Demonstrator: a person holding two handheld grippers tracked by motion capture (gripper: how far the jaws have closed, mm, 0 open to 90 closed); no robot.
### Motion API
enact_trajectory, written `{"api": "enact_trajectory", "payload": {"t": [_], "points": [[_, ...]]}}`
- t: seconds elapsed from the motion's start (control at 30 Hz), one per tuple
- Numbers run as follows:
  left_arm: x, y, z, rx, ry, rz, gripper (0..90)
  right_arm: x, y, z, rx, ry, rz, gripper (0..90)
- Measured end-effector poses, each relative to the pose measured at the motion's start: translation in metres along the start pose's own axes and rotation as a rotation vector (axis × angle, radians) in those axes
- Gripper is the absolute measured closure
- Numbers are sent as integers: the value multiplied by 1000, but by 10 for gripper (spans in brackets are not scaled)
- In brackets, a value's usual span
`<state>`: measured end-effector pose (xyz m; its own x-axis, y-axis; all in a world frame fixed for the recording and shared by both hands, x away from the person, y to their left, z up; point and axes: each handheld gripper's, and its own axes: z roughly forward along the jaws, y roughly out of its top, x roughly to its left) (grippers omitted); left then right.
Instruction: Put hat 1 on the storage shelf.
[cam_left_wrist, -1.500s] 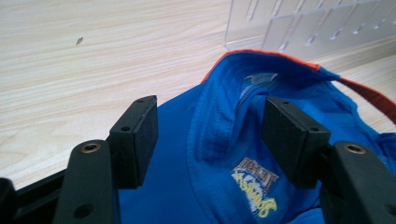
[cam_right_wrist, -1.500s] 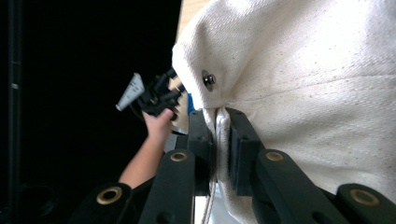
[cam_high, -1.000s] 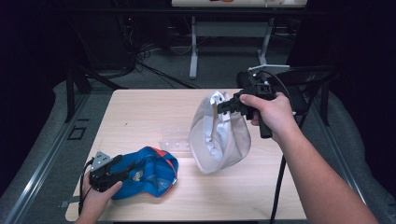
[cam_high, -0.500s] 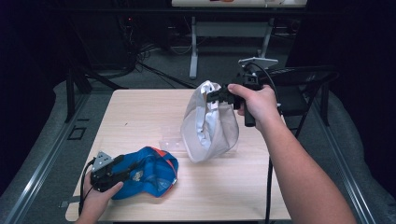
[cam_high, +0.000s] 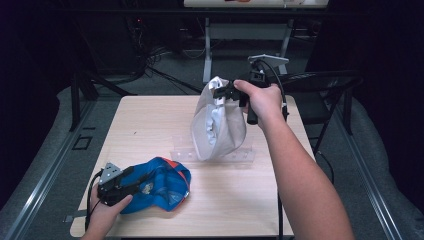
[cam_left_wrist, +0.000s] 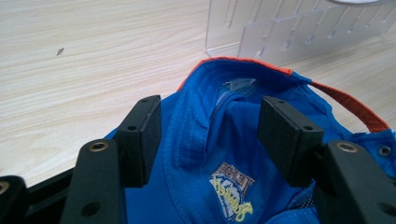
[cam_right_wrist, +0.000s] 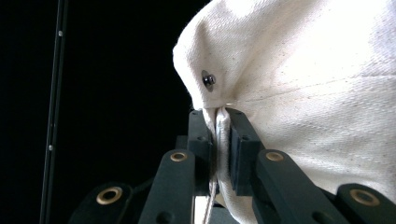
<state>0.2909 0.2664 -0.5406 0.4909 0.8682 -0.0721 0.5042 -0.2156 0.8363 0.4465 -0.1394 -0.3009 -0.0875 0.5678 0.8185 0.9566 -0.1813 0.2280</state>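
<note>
A blue cap (cam_high: 160, 182) with an orange brim edge lies on the wooden table (cam_high: 150, 125) near its front left. My left gripper (cam_high: 137, 181) rests low over it. In the left gripper view the pads (cam_left_wrist: 140, 135) stand apart around a raised fold of the blue cap (cam_left_wrist: 219, 140); the jaws have just been closing and do not pinch it. My right gripper (cam_high: 222, 92) is shut on the edge of a white cap (cam_high: 217, 127), which hangs from it above the table. In the right gripper view the white cap (cam_right_wrist: 317, 93) is pinched at its seam by the right gripper (cam_right_wrist: 220, 140).
A clear plastic rack (cam_high: 240, 156) with slots lies on the table under the hanging white cap, and the rack (cam_left_wrist: 289, 32) shows just beyond the blue cap. A folding chair (cam_high: 320, 95) stands off the table's right side. Dark floor and cables lie behind.
The right hand has carried the white cap leftward and a little farther from the person. The left hand and blue cap stay where they were.
</note>
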Motion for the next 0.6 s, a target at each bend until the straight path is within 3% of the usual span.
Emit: {"api": "enact_trajectory", "payload": {"t": [0.37,0.5,0.6], "points": [[-4,0,1,-6,-8,12,450,-1,5,19,-16,-16,21,817],[-9,7,2,-6,-11,15,449,-5,4,23,-25,-20,30,817],[-19,17,5,-9,-38,14,444,-7,3,24,-28,-25,31,817]]}}
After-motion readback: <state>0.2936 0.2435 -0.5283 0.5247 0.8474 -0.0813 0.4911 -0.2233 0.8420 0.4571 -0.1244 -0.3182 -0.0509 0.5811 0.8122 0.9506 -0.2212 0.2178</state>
